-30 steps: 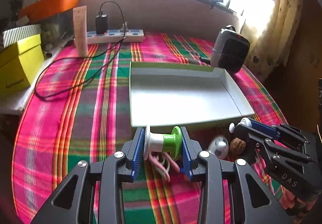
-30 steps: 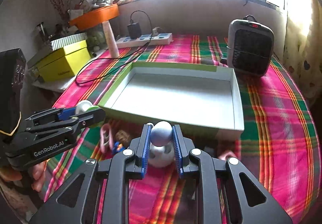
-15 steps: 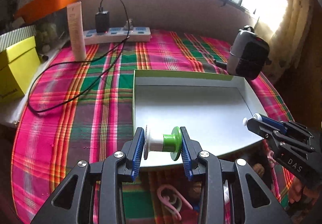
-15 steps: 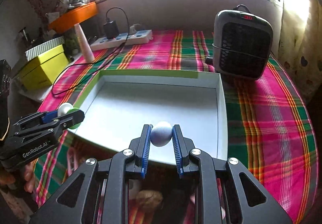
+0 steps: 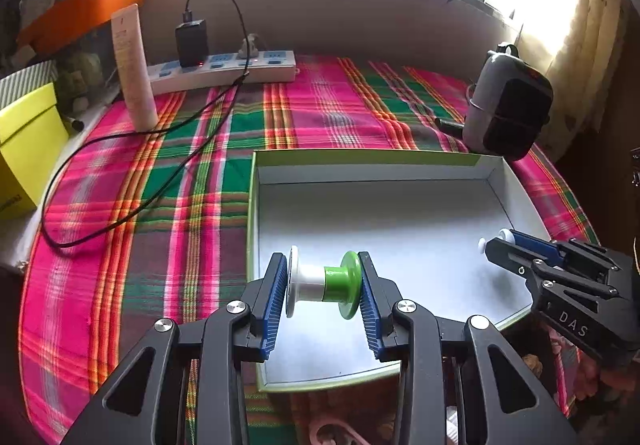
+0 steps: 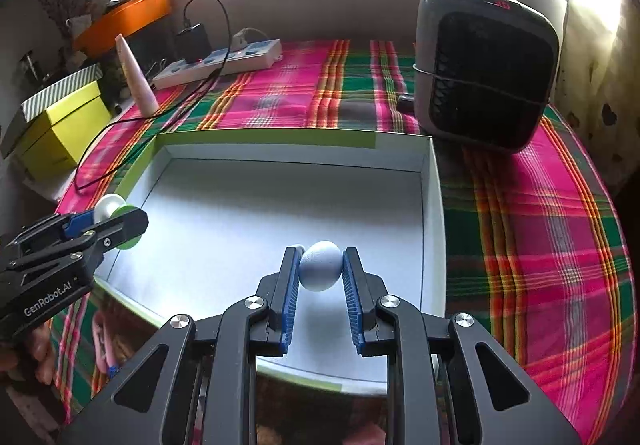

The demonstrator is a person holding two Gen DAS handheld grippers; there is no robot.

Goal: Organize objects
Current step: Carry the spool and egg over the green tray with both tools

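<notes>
My left gripper is shut on a white and green spool and holds it over the near left part of the shallow white box with a green rim. My right gripper is shut on a pale blue ball over the box's near right part. The left gripper with its spool shows at the left of the right wrist view. The right gripper shows at the right of the left wrist view.
A grey heater stands behind the box's right corner. A power strip, a black cable, a pink tube and a yellow box lie at the left. A pink clip and small items lie in front of the box.
Both grippers have lifted their objects off the cloth and moved forward over the box. The small items in front of the box have dropped out of sight below.
</notes>
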